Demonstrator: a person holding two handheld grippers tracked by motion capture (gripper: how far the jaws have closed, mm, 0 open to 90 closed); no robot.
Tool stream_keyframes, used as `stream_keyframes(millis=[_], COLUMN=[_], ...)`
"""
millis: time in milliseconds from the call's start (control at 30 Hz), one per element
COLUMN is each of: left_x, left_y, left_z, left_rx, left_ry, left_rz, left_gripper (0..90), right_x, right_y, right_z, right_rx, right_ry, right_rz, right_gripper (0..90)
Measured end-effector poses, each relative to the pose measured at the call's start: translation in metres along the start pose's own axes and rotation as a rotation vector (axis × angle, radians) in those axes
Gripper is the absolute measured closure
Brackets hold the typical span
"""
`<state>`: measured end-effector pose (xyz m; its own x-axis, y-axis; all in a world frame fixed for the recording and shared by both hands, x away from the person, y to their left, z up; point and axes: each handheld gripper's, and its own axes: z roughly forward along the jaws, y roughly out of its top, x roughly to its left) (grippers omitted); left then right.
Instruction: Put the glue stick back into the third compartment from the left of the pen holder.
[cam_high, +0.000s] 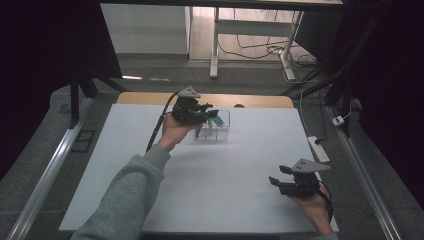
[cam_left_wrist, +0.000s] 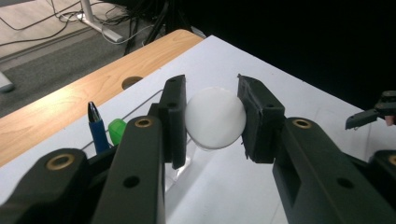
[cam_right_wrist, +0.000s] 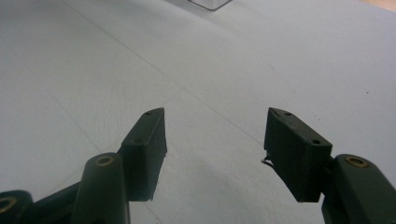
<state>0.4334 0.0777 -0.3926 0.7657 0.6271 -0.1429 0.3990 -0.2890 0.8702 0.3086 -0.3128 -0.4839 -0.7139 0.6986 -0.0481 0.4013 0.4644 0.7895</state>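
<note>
Left claw (cam_left_wrist: 212, 119): jaws approx. half apart, pads pressed on both sides of a white round disc (cam_left_wrist: 215, 118), held off the white worktop (cam_high: 225, 170) above a clear compartment box (cam_high: 222, 131). In the box: blue pen (cam_left_wrist: 97, 127) upright, green cap (cam_left_wrist: 116, 129) just beside it. High view: left claw (cam_high: 209, 114) over the box at the worktop's far side, w/ the wooden edge (cam_high: 150, 98) beyond. Right claw (cam_right_wrist: 215, 154): jaws apart, nothing between them, low over bare worktop; seen near the right front corner (cam_high: 281, 175), well apart from the box.
</note>
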Motion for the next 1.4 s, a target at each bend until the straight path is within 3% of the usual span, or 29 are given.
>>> stream_keyframes(millis=[433,633,733,867,1100,1133,1200,1267,1400], left_x=[0.012,0.015,0.016,0.017,0.021,0.022,0.022,0.022,0.02], left_y=[0.011,0.018,0.02,0.019,0.018,0.017,0.017,0.018,0.017], left_z=[0.019,0.028,0.033,0.045,0.059,0.061,0.061,0.057,0.049], left_rx=[0.033,0.063,0.06,0.098,0.129,0.121,0.102,0.075,0.069], left_ry=[0.058,0.09,0.078,0.101,0.096,0.103,0.11,0.097,0.085], left_rz=[-0.006,0.026,0.012,0.028,0.033,0.036,0.044,0.038,0.045], left_gripper=[63.8,63.8,63.8,63.7,63.1,62.1,49.8,43.8,40.3], right_x=[0.0,-0.002,-0.002,-0.002,-0.002,-0.002,-0.002,-0.001,-0.002], right_y=[-0.001,-0.002,-0.003,-0.003,-0.004,-0.004,-0.004,-0.004,-0.005], right_z=[0.001,0.001,0.001,0.001,0.003,0.003,0.002,0.002,0.002], right_rx=[-0.005,-0.003,-0.002,0.007,0.014,0.012,0.015,0.011,0.016], right_ry=[0.008,0.006,0.007,0.005,0.009,0.012,0.004,0.006,0.001], right_rz=[0.005,0.006,0.008,0.009,0.007,0.009,0.006,0.003,0.001], right_gripper=[38.2,38.2,38.2,38.2,38.2,38.2,38.2,38.3,38.2])
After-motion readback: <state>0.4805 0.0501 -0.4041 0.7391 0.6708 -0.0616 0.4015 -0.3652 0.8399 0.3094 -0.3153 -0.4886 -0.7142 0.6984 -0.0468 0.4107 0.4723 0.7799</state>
